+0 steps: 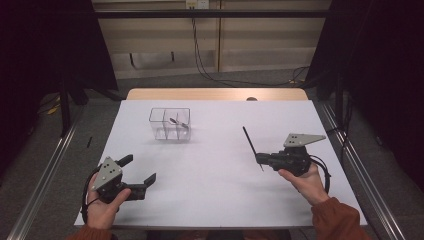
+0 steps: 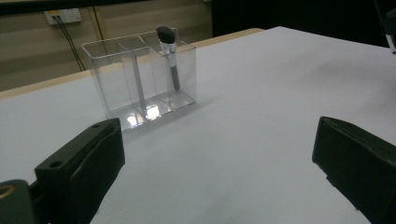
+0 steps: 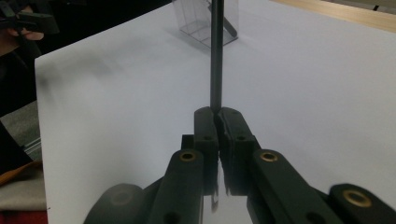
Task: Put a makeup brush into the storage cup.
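Right claw [image 3: 217, 123] at lower center of its own view is clamped on my thin black stick [image 3: 215, 56], pointing toward the clear organizer [image 1: 170, 124] upper left; left claw [image 1: 138, 169] gapes apart, lower left, over the white surface [image 1: 215, 165].

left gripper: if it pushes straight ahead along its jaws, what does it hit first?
Probably nothing soon. The left gripper, jaws open, points over bare white table. The clear organizer holding a makeup brush sits left of that line in its own view. Depth is unclear, so it may pass close.
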Motion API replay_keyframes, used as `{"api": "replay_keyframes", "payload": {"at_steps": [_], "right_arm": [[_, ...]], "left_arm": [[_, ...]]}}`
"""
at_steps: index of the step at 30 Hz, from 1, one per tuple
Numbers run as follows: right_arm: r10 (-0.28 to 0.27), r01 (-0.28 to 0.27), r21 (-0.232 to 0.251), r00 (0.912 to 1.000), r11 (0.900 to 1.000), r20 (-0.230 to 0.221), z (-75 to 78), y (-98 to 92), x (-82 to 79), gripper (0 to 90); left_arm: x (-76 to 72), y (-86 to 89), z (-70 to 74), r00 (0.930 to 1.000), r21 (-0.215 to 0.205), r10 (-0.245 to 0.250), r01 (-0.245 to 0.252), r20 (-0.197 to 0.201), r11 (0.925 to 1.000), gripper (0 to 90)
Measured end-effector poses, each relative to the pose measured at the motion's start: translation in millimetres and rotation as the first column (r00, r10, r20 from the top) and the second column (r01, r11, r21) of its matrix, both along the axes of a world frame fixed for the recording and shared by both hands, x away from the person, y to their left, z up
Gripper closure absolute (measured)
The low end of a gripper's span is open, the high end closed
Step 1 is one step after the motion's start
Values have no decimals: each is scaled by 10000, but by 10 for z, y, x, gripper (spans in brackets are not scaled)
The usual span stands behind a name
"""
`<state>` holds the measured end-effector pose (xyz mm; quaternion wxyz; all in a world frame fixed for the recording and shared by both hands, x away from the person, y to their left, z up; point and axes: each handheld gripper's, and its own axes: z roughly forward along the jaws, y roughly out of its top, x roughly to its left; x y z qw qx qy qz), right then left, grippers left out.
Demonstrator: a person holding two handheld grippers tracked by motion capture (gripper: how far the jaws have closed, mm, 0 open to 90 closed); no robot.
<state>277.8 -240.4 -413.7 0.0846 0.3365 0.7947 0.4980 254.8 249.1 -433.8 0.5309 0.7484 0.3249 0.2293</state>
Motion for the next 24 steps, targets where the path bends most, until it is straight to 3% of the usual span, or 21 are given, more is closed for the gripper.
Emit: {"api": "replay_keyframes", "payload": {"at_steps": [13, 24], "right_arm": [[982, -990, -412, 9949, 9942, -227, 20, 293, 64, 869], [1871, -1938, -1140, 9801, 9744, -666, 34, 507, 106, 869]], "left_arm": [[-9, -99, 44, 9984, 155, -562, 563, -79, 9983, 23], [-6, -220, 129, 9941, 214, -1081, 1081, -48, 9939, 23]]}}
